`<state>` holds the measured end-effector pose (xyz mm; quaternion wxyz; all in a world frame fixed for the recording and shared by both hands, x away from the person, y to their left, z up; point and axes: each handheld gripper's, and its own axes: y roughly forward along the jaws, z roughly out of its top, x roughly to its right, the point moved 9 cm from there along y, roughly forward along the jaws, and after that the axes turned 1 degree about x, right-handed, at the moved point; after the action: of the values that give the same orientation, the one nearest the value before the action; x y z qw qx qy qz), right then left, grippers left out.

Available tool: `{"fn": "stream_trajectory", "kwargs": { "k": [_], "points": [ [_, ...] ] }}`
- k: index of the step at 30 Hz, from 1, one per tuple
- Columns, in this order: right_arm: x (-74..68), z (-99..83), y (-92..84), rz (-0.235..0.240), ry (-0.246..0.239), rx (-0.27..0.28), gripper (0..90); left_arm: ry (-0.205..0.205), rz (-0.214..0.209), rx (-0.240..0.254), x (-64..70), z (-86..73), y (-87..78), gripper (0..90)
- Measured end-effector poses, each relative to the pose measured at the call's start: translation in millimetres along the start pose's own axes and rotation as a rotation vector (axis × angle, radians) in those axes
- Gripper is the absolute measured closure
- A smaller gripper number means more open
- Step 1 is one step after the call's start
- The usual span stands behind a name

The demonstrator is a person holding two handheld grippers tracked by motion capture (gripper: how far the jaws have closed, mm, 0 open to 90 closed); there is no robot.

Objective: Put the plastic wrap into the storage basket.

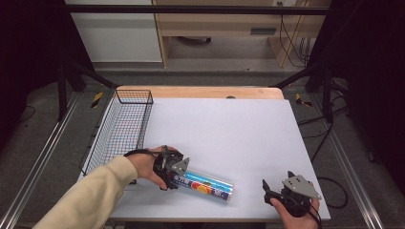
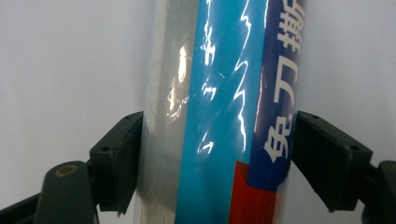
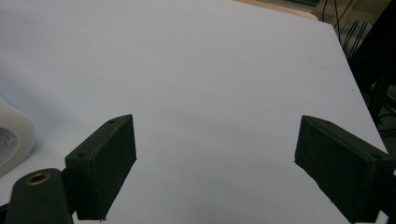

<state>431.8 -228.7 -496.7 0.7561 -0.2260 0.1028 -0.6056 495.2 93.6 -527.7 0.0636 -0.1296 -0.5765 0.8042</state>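
Two grippers sit at my near edge of the white table point(image 1: 239, 129): my right gripper point(image 1: 267, 190) rests with jaws spread wide and holding nothing, while my left gripper point(image 1: 177, 172) grasps one end of a shiny blue cling-film roll point(image 1: 207, 185) lying flat between them. Farther off, along the left edge, stands a black wire basket point(image 1: 122, 129).
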Motion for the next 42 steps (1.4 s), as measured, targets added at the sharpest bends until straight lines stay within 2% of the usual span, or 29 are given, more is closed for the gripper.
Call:
{"fn": "stream_trajectory", "kwargs": {
  "k": [6, 21, 22, 25, 34, 39, 41, 42],
  "points": [
    [-0.6, -0.2, 0.2, 0.003, -0.001, -0.002, 13.0, -0.011, -0.002, 0.006, -2.0, 0.0, 0.8, 25.8],
    [-1.0, 0.1, 0.1, 0.007, -0.003, 0.001, 13.3, -0.001, 0.007, -0.016, -4.1, 0.3, 6.6, 28.9],
    [-1.4, -0.1, 0.2, 0.008, -0.003, -0.001, 13.3, -0.012, 0.007, -0.017, -2.6, 0.1, 6.7, 29.0],
    [-1.6, -0.2, 0.2, 0.009, -0.003, -0.003, 13.3, 0.008, 0.014, -0.020, -4.0, 0.5, 6.5, 29.3],
    [-1.5, 0.0, 0.3, 0.010, -0.003, -0.002, 13.6, 0.022, 0.017, -0.034, -3.5, 0.8, 5.8, 30.1],
    [-1.5, 0.1, 0.4, 0.010, -0.003, -0.001, 13.7, 0.019, 0.016, -0.043, -3.4, 1.1, 5.6, 30.1],
    [-1.3, 0.0, 0.3, 0.011, -0.003, -0.001, 13.8, -0.005, 0.010, -0.050, -0.8, 1.0, 5.8, 30.1],
    [-1.3, 0.2, 0.4, 0.010, -0.001, 0.000, 13.8, 0.020, 0.019, -0.059, -3.0, 1.3, 5.1, 30.2]
  ]
}}
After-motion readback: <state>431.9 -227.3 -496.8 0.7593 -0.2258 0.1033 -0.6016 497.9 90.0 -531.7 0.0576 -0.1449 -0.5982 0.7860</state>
